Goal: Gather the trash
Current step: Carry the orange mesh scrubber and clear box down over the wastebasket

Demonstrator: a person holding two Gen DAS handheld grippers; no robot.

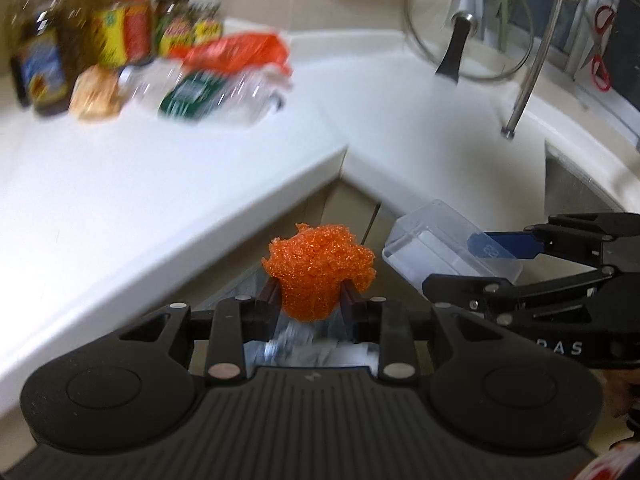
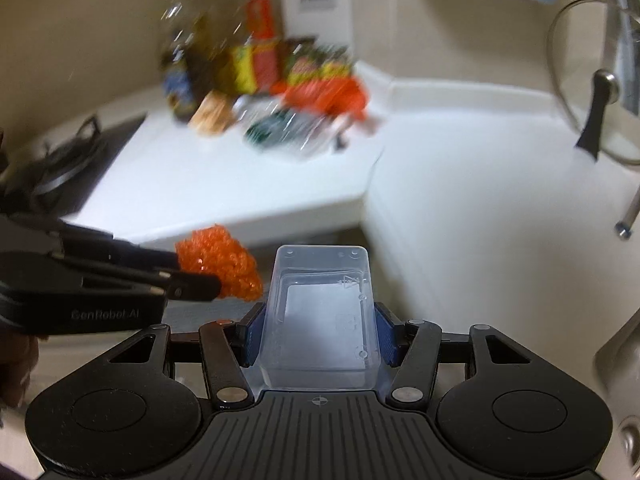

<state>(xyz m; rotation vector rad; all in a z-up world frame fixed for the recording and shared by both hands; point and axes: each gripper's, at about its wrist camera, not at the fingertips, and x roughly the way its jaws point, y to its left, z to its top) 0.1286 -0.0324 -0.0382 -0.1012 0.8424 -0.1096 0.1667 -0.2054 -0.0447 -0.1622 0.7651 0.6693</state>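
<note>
Your left tongs (image 1: 310,294) clamp the orange mesh wad (image 1: 318,270); right tongs (image 2: 318,330) grip the clear tub (image 2: 322,312); remaining litter (image 1: 224,80) lies upper left on the worktop (image 1: 140,184).

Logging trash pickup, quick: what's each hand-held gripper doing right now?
Left hand-held gripper: closed on the orange mesh wad.
Right hand-held gripper: closed on the clear plastic tub.

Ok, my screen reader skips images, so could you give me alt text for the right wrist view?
The right gripper holds a clear plastic container between its blue pads. Beside it, the left gripper grips a crumpled orange mesh wad. Behind them a white L-shaped countertop carries a blurred cluster of bottles and packets.
</note>
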